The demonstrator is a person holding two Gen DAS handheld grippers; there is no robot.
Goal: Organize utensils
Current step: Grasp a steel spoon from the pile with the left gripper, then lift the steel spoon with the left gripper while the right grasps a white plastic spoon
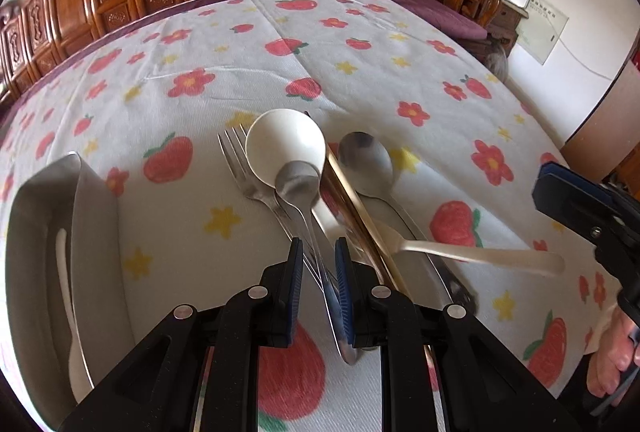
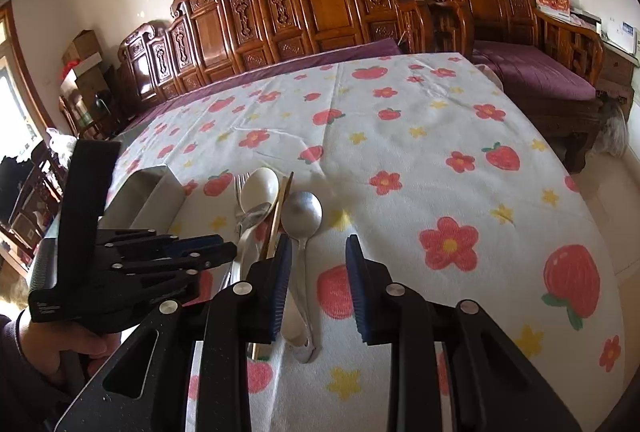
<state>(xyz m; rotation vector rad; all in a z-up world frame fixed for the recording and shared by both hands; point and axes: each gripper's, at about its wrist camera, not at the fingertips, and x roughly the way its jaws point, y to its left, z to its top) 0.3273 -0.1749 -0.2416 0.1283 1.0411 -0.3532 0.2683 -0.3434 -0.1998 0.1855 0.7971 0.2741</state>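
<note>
A pile of utensils lies on the flowered tablecloth: a fork (image 1: 236, 156), a white ceramic spoon (image 1: 286, 148), gold chopsticks (image 1: 352, 204), a large steel spoon (image 1: 366, 162) and a pale spoon (image 1: 472, 254) lying crosswise. My left gripper (image 1: 319, 252) is shut on the handle of a small steel spoon (image 1: 298, 182), raised over the pile. My right gripper (image 2: 316, 252) is open and empty above the large steel spoon (image 2: 302, 212). The left gripper also shows at the left of the right wrist view (image 2: 208, 252).
A steel tray (image 1: 92, 208) stands at the left of the table with a white spoon (image 1: 70, 308) in it; it also shows in the right wrist view (image 2: 154, 192). Carved wooden benches with purple cushions (image 2: 532, 72) line the far side of the table.
</note>
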